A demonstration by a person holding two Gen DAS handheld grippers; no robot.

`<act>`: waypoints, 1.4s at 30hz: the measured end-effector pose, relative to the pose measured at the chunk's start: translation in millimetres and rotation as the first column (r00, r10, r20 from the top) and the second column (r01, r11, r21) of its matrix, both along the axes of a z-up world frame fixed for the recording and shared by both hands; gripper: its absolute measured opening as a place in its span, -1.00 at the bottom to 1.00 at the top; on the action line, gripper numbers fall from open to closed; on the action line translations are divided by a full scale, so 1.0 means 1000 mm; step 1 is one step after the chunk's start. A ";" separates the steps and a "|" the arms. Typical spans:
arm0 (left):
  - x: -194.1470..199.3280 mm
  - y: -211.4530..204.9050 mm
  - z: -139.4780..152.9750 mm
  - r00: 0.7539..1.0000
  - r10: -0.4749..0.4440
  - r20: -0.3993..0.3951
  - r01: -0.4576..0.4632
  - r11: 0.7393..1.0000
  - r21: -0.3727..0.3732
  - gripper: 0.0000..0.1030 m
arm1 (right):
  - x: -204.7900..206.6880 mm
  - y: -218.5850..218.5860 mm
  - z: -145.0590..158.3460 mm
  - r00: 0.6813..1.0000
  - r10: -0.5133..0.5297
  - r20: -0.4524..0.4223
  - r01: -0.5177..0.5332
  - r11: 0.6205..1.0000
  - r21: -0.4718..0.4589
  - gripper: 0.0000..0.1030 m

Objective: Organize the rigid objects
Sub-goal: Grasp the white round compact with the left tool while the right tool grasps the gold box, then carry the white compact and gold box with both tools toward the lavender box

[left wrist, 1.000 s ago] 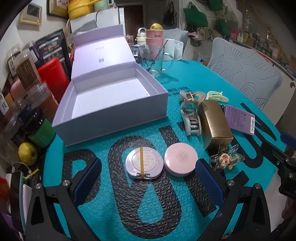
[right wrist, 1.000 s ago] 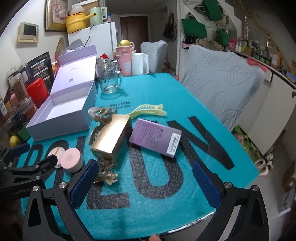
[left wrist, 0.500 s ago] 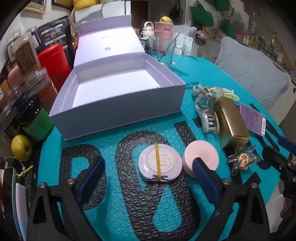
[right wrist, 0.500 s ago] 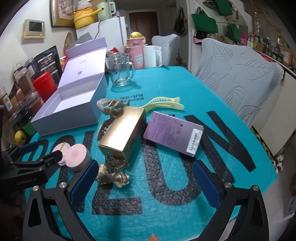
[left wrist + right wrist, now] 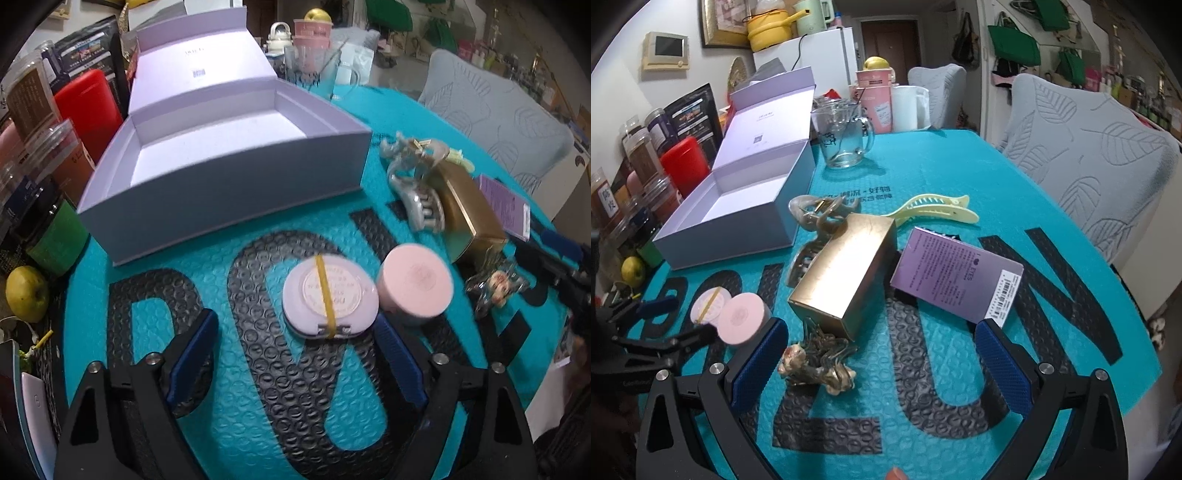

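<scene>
Since a second ago the left gripper [image 5: 295, 354] has dropped toward the compact [image 5: 330, 301] and its jaws are closing, nothing between them yet. The compact lies just ahead of the fingertips, touching the pink jar [image 5: 416, 286]. Pickup step: next it must straddle the compact, then carry it to the box [image 5: 236, 206]. The right gripper [image 5: 882, 354] hangs wide apart, empty.

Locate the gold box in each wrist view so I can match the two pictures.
Left wrist: gold box at right of centre, beyond the pink round case.
Right wrist: gold box at centre, left of the purple box.
Shared landmark: open lavender box.
</scene>
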State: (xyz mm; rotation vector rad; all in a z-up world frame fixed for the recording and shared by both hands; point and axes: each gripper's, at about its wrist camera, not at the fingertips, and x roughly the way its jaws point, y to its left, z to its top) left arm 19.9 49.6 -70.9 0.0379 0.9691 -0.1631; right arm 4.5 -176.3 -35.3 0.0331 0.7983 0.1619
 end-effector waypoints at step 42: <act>0.030 0.004 0.017 0.999 -0.023 0.048 0.025 0.998 -0.060 0.06 | 0.048 0.021 -0.015 0.994 -0.012 -0.106 0.019 0.998 0.060 -0.14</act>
